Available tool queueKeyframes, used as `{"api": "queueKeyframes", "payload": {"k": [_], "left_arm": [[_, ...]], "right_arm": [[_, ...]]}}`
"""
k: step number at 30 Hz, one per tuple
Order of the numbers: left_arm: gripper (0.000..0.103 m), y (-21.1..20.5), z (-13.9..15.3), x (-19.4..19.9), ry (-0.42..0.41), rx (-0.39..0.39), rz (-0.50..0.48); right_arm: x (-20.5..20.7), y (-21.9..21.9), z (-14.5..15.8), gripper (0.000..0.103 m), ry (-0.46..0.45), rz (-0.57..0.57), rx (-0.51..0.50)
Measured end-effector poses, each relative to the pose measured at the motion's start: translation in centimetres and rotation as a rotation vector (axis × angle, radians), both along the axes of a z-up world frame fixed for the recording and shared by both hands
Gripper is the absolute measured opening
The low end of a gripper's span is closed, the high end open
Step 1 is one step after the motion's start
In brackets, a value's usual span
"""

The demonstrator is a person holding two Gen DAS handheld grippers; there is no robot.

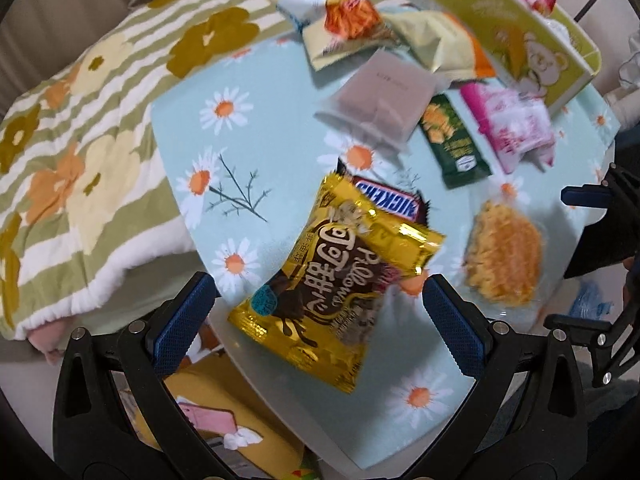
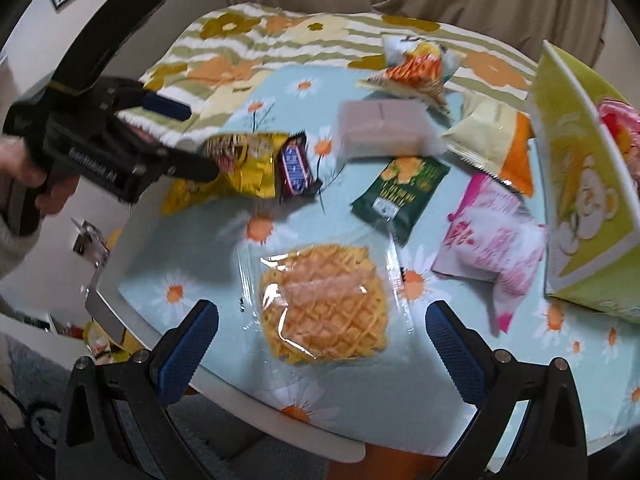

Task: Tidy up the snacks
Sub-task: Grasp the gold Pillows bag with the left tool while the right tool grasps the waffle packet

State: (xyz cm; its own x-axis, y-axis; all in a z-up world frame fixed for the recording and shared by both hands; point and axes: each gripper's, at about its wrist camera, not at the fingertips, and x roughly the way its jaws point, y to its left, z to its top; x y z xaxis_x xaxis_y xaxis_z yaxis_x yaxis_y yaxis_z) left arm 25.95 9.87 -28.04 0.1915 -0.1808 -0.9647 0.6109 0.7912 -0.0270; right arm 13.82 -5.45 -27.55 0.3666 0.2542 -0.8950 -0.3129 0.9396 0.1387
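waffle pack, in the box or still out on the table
Out: the wrapped waffle lies flat on the daisy tablecloth, apart from the green box.

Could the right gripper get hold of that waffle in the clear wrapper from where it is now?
Probably yes. The right gripper is open, and the wrapped waffle lies flat on the table straight ahead between its fingers, with nothing on top of it. The pink packet and green packet lie off to the side.

A round table under a pale-blue daisy-print cloth (image 2: 192,280) bears a clear-wrapped golden waffle (image 2: 324,308), a dark-green snack packet (image 2: 400,192) and a brown Snickers bar (image 2: 296,168).
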Motion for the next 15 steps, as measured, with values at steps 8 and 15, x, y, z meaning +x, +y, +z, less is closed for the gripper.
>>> {"api": "queueKeyframes", "payload": {"k": [8, 15], "left_arm": [[0.095, -0.5, -2.8, 0.2, 0.016, 0.031, -0.01], [0.073, -0.6, -4.5, 0.8, 0.063, 0.04, -0.014]], "right_arm": [[-0.2, 1.3, -2.0, 0.103, -0.026, 0.05, -0.085], [1.1, 1.4, -3.3, 0.103, -0.002, 0.071, -0.058]]}}
